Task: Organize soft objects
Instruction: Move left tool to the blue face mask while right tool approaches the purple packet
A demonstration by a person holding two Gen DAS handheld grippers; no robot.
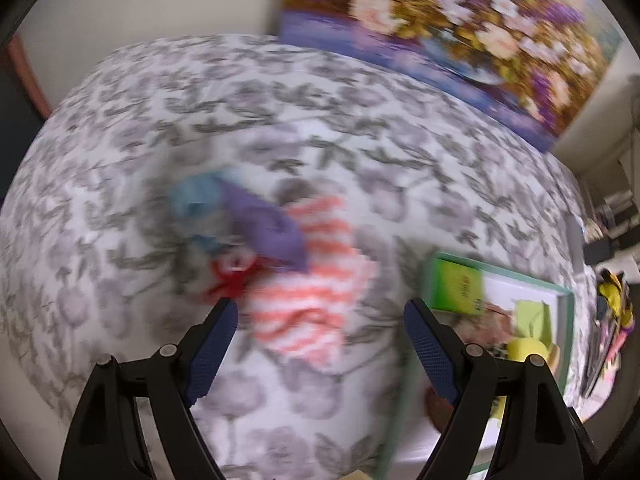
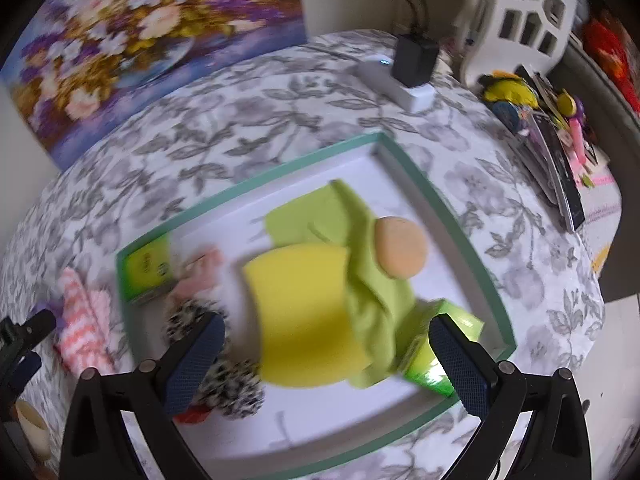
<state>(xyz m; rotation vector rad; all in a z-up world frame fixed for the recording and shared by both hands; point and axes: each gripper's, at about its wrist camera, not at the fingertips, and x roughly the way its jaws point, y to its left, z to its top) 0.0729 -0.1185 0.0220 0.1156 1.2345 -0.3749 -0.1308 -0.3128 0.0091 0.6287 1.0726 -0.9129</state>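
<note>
A pile of soft things lies on the floral cloth: a pink-and-white striped fabric (image 1: 316,276), a purple cloth (image 1: 268,228), a light blue piece (image 1: 192,200) and a red piece (image 1: 228,280). My left gripper (image 1: 320,312) hangs open just above the striped fabric, holding nothing. A green-rimmed white tray (image 2: 424,176) holds a yellow sponge (image 2: 304,312), a lime green cloth (image 2: 360,280), a beige round sponge (image 2: 400,246), a spotted black-and-white furry piece (image 2: 232,384) and a pink item (image 2: 200,272). My right gripper (image 2: 328,332) is open over the yellow sponge, empty.
A flower painting (image 2: 152,40) leans against the wall at the back. A white power strip with a black adapter (image 2: 412,68) sits behind the tray. Books and toys (image 2: 552,132) crowd the right edge. Green boxes (image 2: 148,268) lie in the tray's corners.
</note>
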